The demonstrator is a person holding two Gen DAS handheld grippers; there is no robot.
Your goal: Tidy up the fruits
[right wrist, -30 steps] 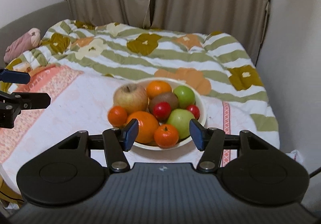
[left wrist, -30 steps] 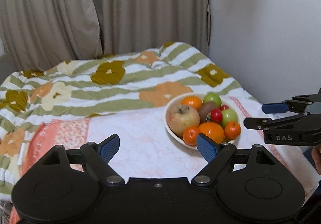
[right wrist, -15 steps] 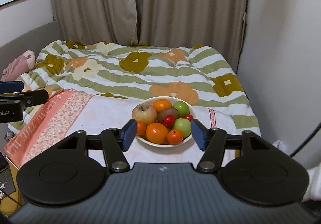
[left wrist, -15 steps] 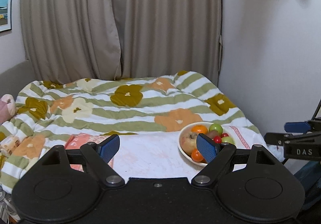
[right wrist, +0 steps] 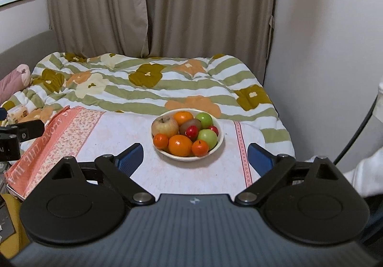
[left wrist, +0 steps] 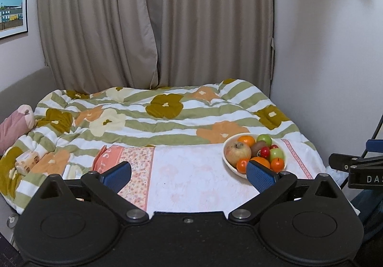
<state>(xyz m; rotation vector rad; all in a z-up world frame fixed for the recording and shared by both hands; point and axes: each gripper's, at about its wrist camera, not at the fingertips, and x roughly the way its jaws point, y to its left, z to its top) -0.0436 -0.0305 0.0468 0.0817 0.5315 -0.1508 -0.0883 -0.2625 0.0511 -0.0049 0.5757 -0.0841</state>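
A bed (right wrist: 148,89) fills most of the room, covered by a striped flowered quilt (left wrist: 167,113), and on its near end lies a flat pale cloth-covered board (right wrist: 134,147) with a pink patterned border at its left side. On that board, toward its right part, sits a white bowl (right wrist: 216,144) heaped with fruit: a large pale apple (right wrist: 165,126), oranges (right wrist: 180,144), green apples (right wrist: 207,138), a brown kiwi (right wrist: 189,124) and small red fruits (right wrist: 191,131). All the fruit appears gathered in the bowl, none lying loose on the board, so the sorting looks done or nearly so. The right gripper (right wrist: 195,155) faces the bowl from a little way back with its jaws spread wide and nothing between them; the left gripper (left wrist: 189,174) hangs further left, equally wide apart and empty, with the bowl off to its right side. The main risk from here is the soft bed under the board: a push on the bowl's rim or a heavy touch on the board could tilt it, and the round fruit piled above the rim would roll off onto the quilt. A gripper closing on a lower fruit could also shift those resting on it. The bottom of the bowl is hidden under the pile, the left view's blue finger (left wrist: 259,174) covers the bowl's near edge, and the small box (left wrist: 27,160) on the quilt at far left is too blurred to identify.
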